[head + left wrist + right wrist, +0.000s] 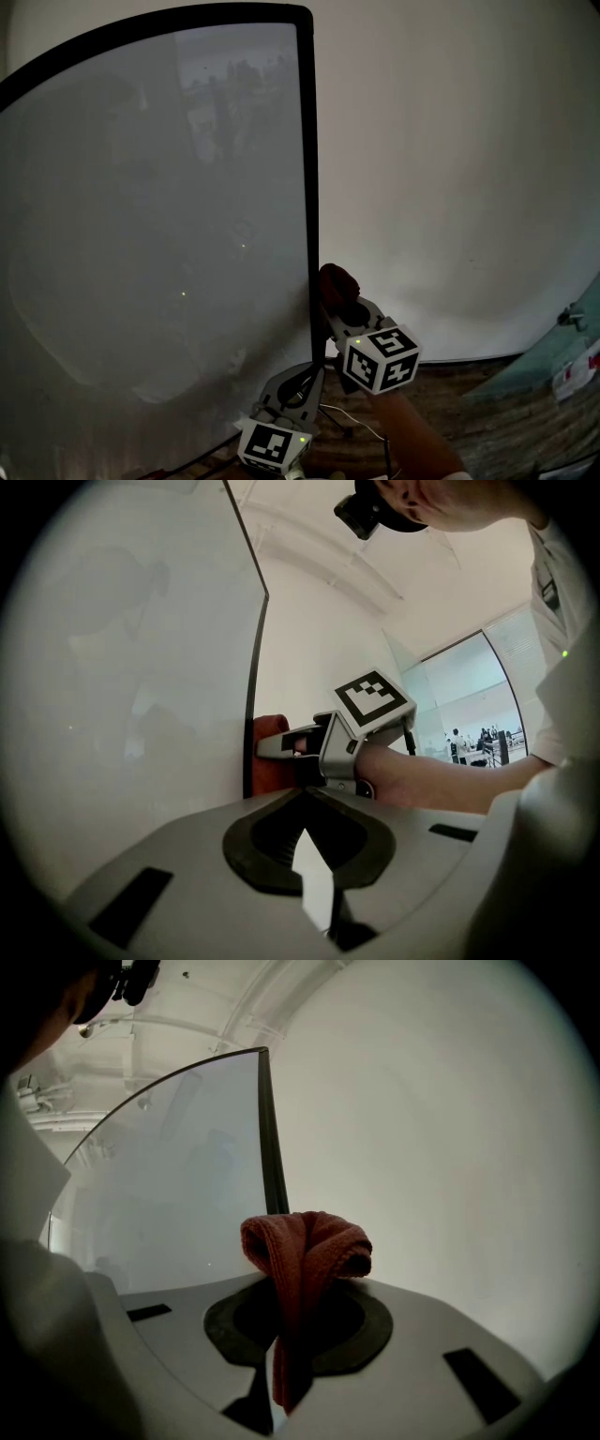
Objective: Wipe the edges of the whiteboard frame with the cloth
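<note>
The whiteboard (150, 234) stands upright with a thin black frame (309, 169) down its right side. A dark red cloth (336, 283) presses against the lower part of that frame edge, and my right gripper (343, 309) is shut on it. In the right gripper view the folded cloth (305, 1260) sticks up out of the jaws beside the frame (272, 1147). My left gripper (302, 382) sits lower, just under the right one, with its jaws together and nothing between them. From the left gripper view I see the right gripper (328, 747), the cloth (269, 757) and the frame (251, 667).
A white wall (450, 169) lies to the right of the board. Wood-patterned floor (487, 412) shows at the bottom right, with a glass panel (562, 361) at the far right. Thin cables (352, 427) hang below the grippers.
</note>
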